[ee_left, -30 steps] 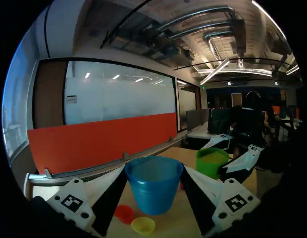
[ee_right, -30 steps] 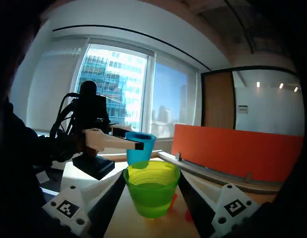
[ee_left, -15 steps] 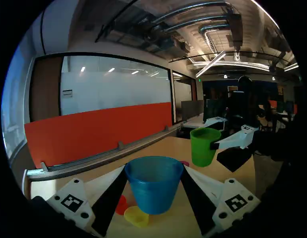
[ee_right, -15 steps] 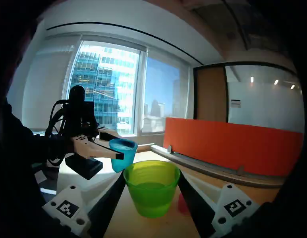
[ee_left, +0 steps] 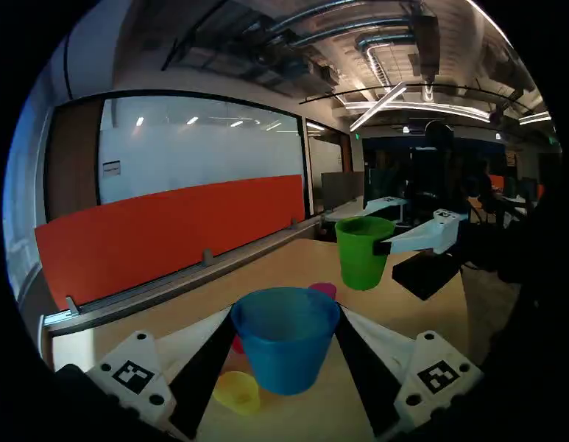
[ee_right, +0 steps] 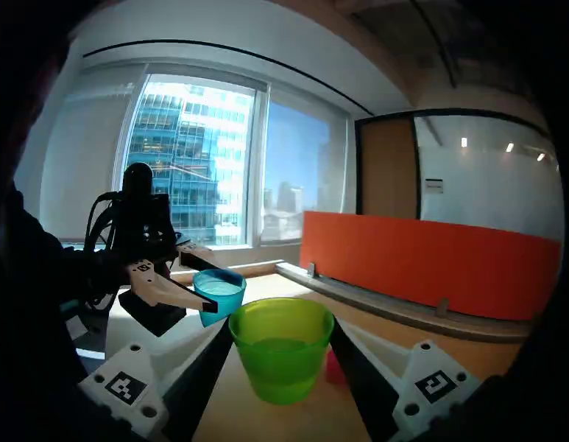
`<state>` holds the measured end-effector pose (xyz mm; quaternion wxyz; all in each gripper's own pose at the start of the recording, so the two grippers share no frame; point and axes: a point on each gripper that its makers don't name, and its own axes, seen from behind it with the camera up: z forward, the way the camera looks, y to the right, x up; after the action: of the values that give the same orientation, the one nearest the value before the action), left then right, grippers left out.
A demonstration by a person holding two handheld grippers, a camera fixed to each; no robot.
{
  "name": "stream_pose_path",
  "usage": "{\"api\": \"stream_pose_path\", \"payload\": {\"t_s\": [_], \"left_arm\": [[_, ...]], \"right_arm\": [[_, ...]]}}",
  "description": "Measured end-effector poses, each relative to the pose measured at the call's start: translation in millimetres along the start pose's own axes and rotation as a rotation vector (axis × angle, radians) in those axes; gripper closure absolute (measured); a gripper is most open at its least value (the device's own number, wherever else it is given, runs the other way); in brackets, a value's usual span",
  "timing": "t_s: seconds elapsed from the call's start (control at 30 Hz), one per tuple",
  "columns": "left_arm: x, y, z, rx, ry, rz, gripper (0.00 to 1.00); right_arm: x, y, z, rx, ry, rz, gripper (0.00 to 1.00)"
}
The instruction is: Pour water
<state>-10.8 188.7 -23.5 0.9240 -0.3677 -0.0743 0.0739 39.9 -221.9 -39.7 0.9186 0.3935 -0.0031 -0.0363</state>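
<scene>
In the left gripper view, my left gripper is shut on a blue cup, held upright above the wooden table. Farther right, the right gripper holds a green cup in the air, higher than the blue one. In the right gripper view, my right gripper is shut on the green cup, upright, with liquid in its lower part. Beyond it to the left, the left gripper carries the blue cup, and a dark-sleeved arm holds that gripper.
Small cups lie on the table under the blue cup: yellow, red and pink. A red cup shows behind the green one. An orange partition with a rail runs along the table's far edge. Large windows lie behind the left gripper.
The green cup has risen and shifted left in the left gripper view, away from the blue cup. In the right gripper view the blue cup has dropped lower and moved left.
</scene>
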Motion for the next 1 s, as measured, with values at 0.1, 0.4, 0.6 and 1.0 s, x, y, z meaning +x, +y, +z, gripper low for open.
{"api": "stream_pose_path", "payload": {"t_s": [0.1, 0.4, 0.6, 1.0], "left_arm": [[-10.2, 3.3, 3.0, -0.007, -0.025, 0.001, 0.11], [-40.4, 12.0, 10.7, -0.030, -0.113, 0.010, 0.11], [-62.1, 15.8, 15.4, -0.039, -0.190, 0.024, 0.11], [-88.6, 26.0, 18.8, -0.085, -0.265, 0.022, 0.11]], "right_arm": [[-9.4, -0.4, -2.4, 0.006, -0.020, 0.005, 0.08], [-37.2, 1.0, -7.7, 0.021, -0.091, 0.021, 0.08], [-57.6, 5.7, -11.6, 0.025, -0.146, 0.028, 0.08], [-89.4, 14.6, -16.1, 0.031, -0.239, 0.031, 0.08]]}}
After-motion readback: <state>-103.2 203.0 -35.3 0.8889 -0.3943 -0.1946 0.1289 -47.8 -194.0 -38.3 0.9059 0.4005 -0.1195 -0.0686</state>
